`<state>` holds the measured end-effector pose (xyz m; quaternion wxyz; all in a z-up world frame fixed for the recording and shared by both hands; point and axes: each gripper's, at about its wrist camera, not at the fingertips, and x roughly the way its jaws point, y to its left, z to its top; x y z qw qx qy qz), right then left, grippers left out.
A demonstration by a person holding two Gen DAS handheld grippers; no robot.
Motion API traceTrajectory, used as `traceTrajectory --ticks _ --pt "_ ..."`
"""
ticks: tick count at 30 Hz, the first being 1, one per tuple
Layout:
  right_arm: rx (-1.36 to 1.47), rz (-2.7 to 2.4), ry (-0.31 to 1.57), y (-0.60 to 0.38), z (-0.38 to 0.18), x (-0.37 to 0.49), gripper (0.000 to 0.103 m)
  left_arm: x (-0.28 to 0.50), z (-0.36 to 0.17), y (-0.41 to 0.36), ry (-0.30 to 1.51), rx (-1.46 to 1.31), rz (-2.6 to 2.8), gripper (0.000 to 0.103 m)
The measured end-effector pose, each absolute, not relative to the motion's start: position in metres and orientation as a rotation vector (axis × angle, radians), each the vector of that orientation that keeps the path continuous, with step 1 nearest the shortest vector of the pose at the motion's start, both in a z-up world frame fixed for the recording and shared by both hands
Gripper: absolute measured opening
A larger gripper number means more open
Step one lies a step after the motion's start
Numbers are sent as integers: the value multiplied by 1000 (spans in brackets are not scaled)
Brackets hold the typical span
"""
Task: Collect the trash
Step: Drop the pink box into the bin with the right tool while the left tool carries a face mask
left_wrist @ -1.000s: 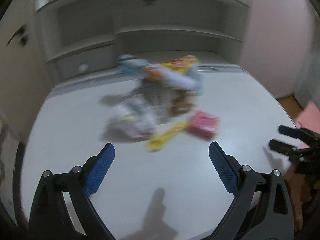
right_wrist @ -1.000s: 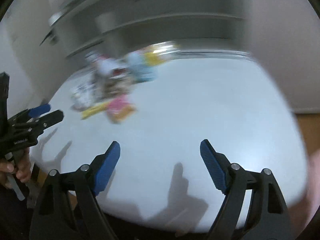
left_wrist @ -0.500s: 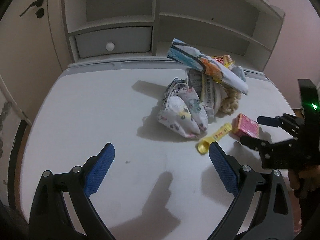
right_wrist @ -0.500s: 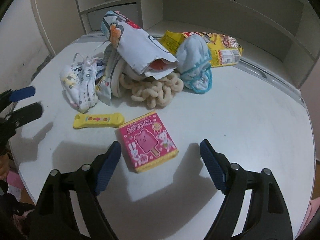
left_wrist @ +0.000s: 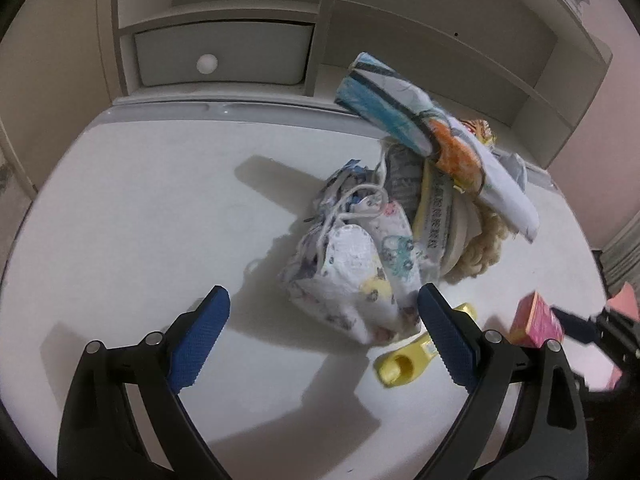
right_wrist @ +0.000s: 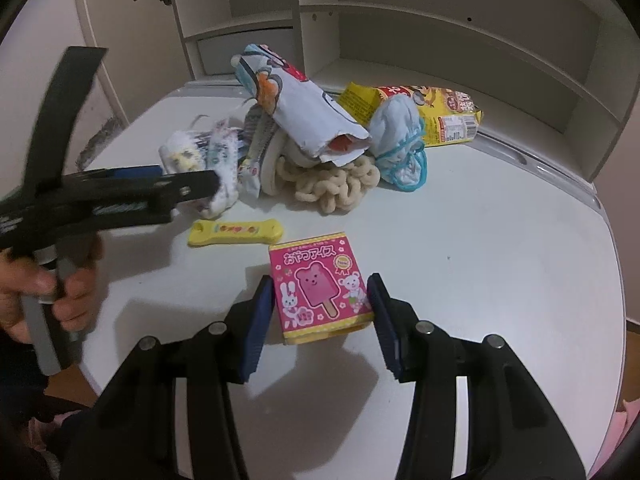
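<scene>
A pile of trash lies on the white table (right_wrist: 500, 240): crumpled patterned cloth masks (left_wrist: 360, 276), a rolled printed wrapper (right_wrist: 304, 116), beige knitted cord (right_wrist: 336, 188), a blue mask (right_wrist: 400, 140) and a yellow snack bag (right_wrist: 440, 112). A yellow plastic piece (right_wrist: 236, 233) and a pink ice-cream box (right_wrist: 320, 286) lie nearer. My right gripper (right_wrist: 322, 320) is open, its blue pads on either side of the pink box, close to its sides. My left gripper (left_wrist: 324, 340) is open just in front of the masks; it also shows in the right wrist view (right_wrist: 152, 188).
White shelving with a drawer (left_wrist: 220, 56) stands behind the table. The table's rounded front edge is near both grippers. The pink box (left_wrist: 538, 320) and the yellow piece (left_wrist: 412, 356) show at right in the left wrist view.
Both grippers moved forward toward the pile. My right gripper narrowed and now straddles the pink box. My left gripper came close to the masks.
</scene>
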<state>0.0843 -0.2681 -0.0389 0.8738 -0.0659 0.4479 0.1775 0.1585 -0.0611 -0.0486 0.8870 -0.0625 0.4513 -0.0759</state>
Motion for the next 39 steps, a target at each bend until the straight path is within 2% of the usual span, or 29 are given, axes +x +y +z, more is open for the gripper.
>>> traceTrajectory --ticks 1,3,4,5,14,18,21,31,39 --pt "-136 370 934 -268 -38 83 47 157 -47 -62 924 -128 -161 81" --pt "-131 369 931 -270 -37 77 47 153 -44 -63 922 -126 -173 39" --pt "-128 368 930 -271 -37 74 47 150 -43 -62 934 -135 -187 32" --pt "-122 368 928 -272 -36 72 47 147 -41 -60 936 -145 -199 18" --pt "-43 332 899 -294 -23 38 46 89 1 -40 862 -57 -220 15" --pt "6 267 868 -325 -12 14 45 64 19 -58 819 -4 -266 15" --pt "53 182 849 -362 -9 -10 45 50 26 -95 796 41 -343 15" --pt "261 -194 818 -525 -26 -115 44 -18 21 -292 773 191 -766 15" --pt "449 -479 880 -633 -92 -200 44 -77 -21 -426 835 292 -1027 15"
